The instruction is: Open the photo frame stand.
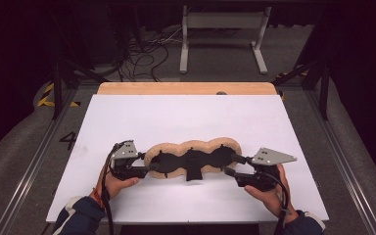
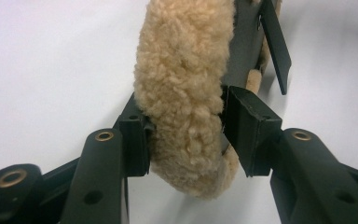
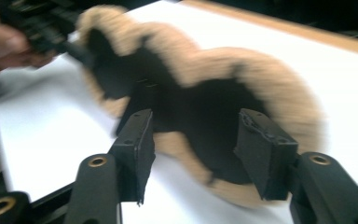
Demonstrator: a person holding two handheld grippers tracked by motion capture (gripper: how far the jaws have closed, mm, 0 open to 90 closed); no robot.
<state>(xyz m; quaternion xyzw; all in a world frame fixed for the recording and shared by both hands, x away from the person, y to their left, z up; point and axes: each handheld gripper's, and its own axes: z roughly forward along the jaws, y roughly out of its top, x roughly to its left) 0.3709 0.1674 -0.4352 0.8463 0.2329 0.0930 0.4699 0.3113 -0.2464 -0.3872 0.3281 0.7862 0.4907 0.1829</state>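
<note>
A tan fleece pad [image 1: 176, 147] with a black backing and black straps [image 1: 192, 169] lies lengthwise on the white tabletop [image 1: 176, 112], near its front. My left gripper [image 1: 152, 168] holds its left end: in the left gripper view both pads [image 2: 249, 130] press the woolly edge [image 2: 182, 70], and a black strap [image 2: 272, 42] hangs behind. My right gripper [image 1: 230, 165] is at the pad's right end. In the blurred right gripper view its jaws [image 3: 193, 140] stand apart, with the pad's fleece rim [image 3: 270, 79] just beyond them and not pinched.
A wooden strip [image 1: 186, 88] runs along the table's far edge. Behind it on the floor stand a grey metal frame [image 1: 223, 34] and loose cables [image 1: 147, 54]. Bare white surface surrounds the pad. The other hand [image 3: 0, 42] shows at the far left of the right gripper view.
</note>
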